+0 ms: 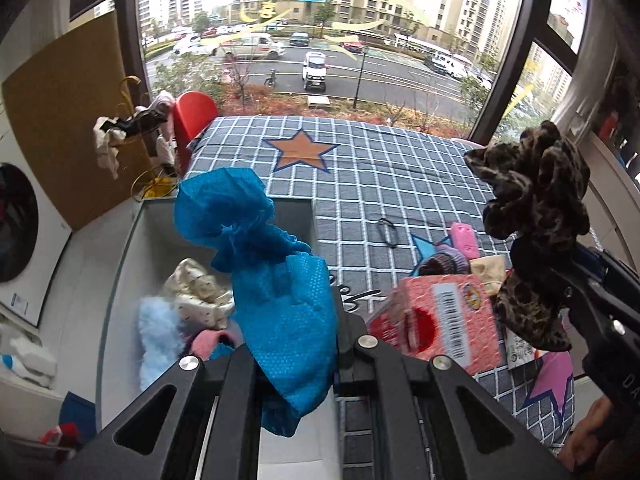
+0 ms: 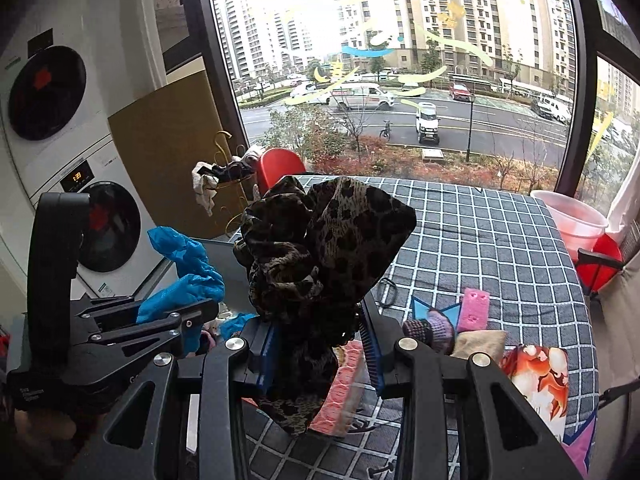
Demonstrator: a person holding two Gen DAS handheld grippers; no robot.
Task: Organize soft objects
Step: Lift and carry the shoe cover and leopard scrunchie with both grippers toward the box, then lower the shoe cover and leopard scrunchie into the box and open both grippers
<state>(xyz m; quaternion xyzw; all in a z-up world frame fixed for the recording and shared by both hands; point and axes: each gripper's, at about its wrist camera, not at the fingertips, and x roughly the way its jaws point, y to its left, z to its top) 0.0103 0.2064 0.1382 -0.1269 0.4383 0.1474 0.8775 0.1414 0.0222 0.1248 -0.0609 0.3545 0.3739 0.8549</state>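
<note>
Nearest the left wrist camera, the left gripper [image 1: 296,344] is clamped tight on a blue dimpled cloth [image 1: 276,280], which stands up above the jaws and hangs crumpled below them. Nearest the right wrist camera, the right gripper [image 2: 320,356] holds a leopard-print scrunchie [image 2: 320,256] between its blue pads, jaws narrow, the fabric bunched above and trailing beneath. Each tool also appears in the other's view: the scrunchie at the right edge, the blue cloth at the left.

Below the left gripper sits a white bin [image 1: 128,248] containing a cream speckled cloth [image 1: 200,292], a pale blue fluffy item [image 1: 156,332] and a pink piece [image 1: 212,340]. Beside the bin, on the grey checked cover [image 1: 400,168], lies a pink box [image 1: 444,312] with a barcode. Behind it rest a purple knit item [image 2: 436,328], a beige cloth [image 2: 480,344], a pink sponge-like block [image 2: 474,310] and a black hair tie [image 1: 388,232].

Farther off stand a red chair back [image 2: 280,168], a pink basin [image 2: 576,216], stacked washing machines [image 2: 80,184] and the window [image 2: 400,60].
</note>
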